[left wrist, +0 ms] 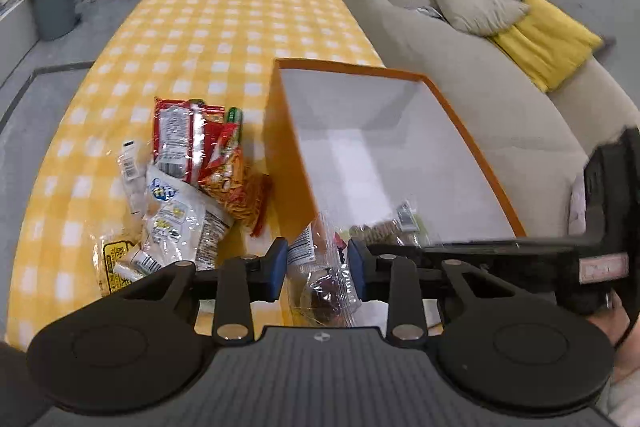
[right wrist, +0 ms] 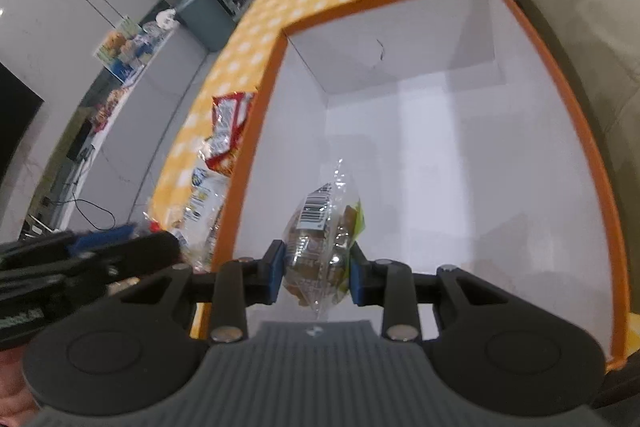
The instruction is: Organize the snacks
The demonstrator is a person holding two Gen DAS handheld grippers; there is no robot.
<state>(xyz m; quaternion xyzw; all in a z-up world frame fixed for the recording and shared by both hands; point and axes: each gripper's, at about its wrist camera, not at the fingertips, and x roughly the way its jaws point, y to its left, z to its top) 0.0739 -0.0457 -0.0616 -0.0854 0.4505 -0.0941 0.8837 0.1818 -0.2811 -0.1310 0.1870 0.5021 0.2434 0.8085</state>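
A: What lies left of the left gripper [left wrist: 317, 265]?

B: A loose heap of snack packets [left wrist: 188, 179] on the checked bench [left wrist: 224, 27], with a red noodle pack [left wrist: 180, 139] at its far end. The fingers are clenched on a clear wrapped snack [left wrist: 320, 291], which sits between the blue pads beside the box's near corner.

A: And to the right?

B: The orange box [right wrist: 256, 131] with its white inside. The right gripper [right wrist: 317, 277] hangs over the box's near end, fingers grasping a clear pack of brown biscuits [right wrist: 320, 239].

A: So which step is this?

B: Loading the box, I'd judge. Next the right fingers should lower and release, then the left pack goes over the wall and in.
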